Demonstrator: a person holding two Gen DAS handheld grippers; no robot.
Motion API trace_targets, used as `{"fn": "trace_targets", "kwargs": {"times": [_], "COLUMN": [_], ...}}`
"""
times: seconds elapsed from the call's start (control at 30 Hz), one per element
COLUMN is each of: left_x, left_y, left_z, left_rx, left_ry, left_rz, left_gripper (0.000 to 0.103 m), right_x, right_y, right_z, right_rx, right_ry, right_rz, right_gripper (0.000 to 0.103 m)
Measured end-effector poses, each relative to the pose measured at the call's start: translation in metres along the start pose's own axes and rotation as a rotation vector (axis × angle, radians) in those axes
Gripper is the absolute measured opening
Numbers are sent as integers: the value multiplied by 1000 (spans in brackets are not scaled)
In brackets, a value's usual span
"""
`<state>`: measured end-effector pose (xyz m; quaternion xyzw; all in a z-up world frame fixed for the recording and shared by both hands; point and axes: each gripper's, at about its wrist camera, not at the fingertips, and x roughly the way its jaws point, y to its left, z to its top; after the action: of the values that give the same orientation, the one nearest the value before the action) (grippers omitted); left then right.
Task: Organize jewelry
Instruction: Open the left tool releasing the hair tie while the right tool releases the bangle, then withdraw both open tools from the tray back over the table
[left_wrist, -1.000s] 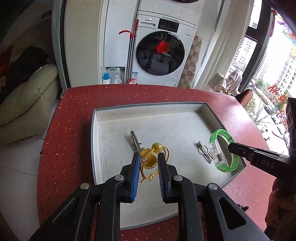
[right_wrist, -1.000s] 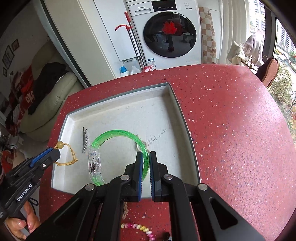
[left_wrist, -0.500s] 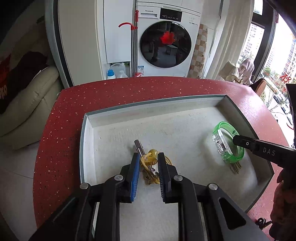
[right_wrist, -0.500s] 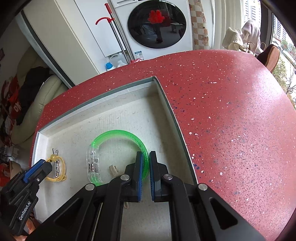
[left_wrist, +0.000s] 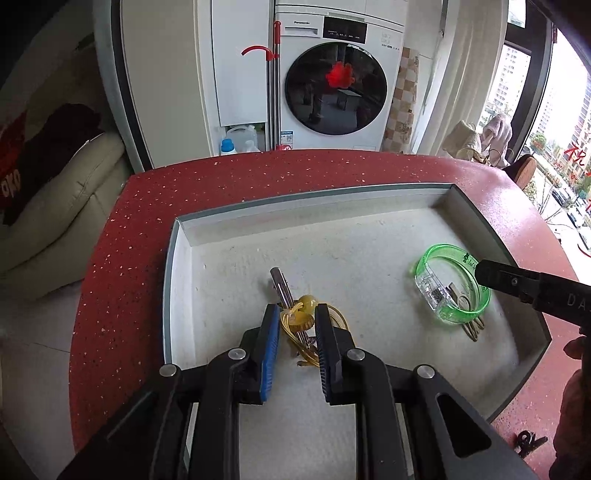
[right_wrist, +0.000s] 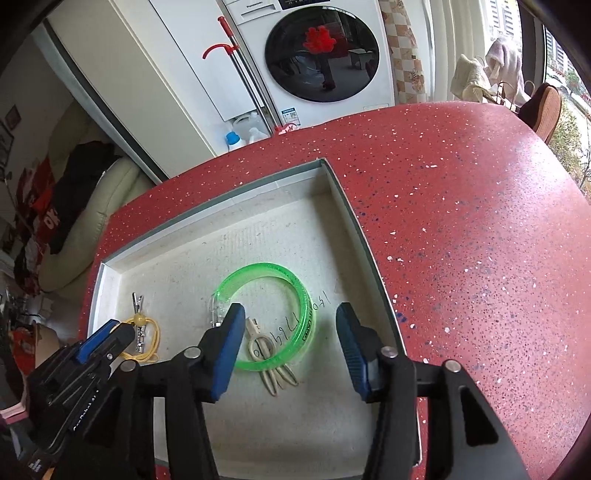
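Left wrist view: my left fingers (left_wrist: 295, 321) pinched the yellow cord bracelet (left_wrist: 301, 319), its bead sitting between the pads, low over the tray floor.
Why held so: I judged the grip was on the bead cluster because the loose cord offered nothing firm to press.
Under the cord: a silver hair clip (left_wrist: 280, 286) lay touching the cord, pointing away from me.
Right fingers (right_wrist: 290, 350): spread wide and pinching nothing, one on each side of the green bangle (right_wrist: 271, 317), which lay flat on the tray floor.
Beneath the bangle: a beige hair clip (right_wrist: 271, 369) poked out from under its near rim.
Tray (right_wrist: 229, 199): shallow, white inside, walls on all sides; the far half was bare.
Desk (right_wrist: 461, 221): red speckled, open to the right of the tray wall.
Room to move: lifting straight up looked safest near the walls.
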<state>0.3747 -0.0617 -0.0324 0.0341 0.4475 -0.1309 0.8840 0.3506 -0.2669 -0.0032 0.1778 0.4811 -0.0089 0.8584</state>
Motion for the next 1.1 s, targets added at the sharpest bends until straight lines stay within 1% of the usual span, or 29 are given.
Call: {"fn": "trace_targets", "kwargs": {"times": [0.03,0.07,0.1,0.13,0.17,0.2,0.3,0.4,0.47,0.5,0.57,0.63,0.67,0.73,0.8,0.83,0.93,1.03,1.1], "left_x": [-1,-1,-3,-8,-13,-16,-23,-36,-45,-51,-62,-75,-81,-94,-105,-109,-120,-130,-137], "left_y": [1,1,2,2,1,0,-2,-2,0,2,4,5,5,3,3,2,2,-2,-4], "left_z": [0,0,0,-1,0,1,2,0,-3,-6,-12,-19,-23,-34,-46,-51,-68,-84,-95], "left_rx": [-1,-3,-11,-21,-22,-15,-9,-12,-18,-27,-37,-39,-35,-26,-19,-19,-25,-24,-17], "left_ry": [-1,-1,-9,-35,-60,-67,-63,-94,-103,-114,-123,-131,-134,-141,-142,-140,-121,-112,-115], "left_rz": [1,3,2,2,1,-1,-9,-12,-18,-16,-22,-28,-29,-28,-38,-43,-73,-78,-68], "left_gripper": [40,64,81,97,97,97,97,98,103,103,103,103,103,103,103,103,103,103,103], "right_x": [-4,-8,-12,-16,-20,-24,-35,-43,-50,-54,-61,-68,-72,-81,-91,-95,-107,-115,-121], "right_y": [1,1,2,2,2,1,0,-1,-1,-1,0,1,1,3,6,7,11,15,18], "right_z": [-1,-2,-4,-6,-8,-10,-15,-19,-22,-25,-30,-36,-39,-47,-56,-60,-74,-84,-91], "right_rx": [-2,-3,-5,-5,-4,-3,5,15,14,13,10,5,0,-12,-27,-36,-49,-51,-56], "right_ry": [-6,-10,-14,-19,-23,-28,-40,-51,-62,-67,-74,-84,-91,-111,-136,-145,-174,-173,-163], "right_rz": [6,13,18,23,29,34,42,56,64,70,90,102,104,107,103,107,141,166,169], "right_gripper": [57,57,57,57,57,57,59,66,74,76,83,84,86,87,91,102,103,103,103]}}
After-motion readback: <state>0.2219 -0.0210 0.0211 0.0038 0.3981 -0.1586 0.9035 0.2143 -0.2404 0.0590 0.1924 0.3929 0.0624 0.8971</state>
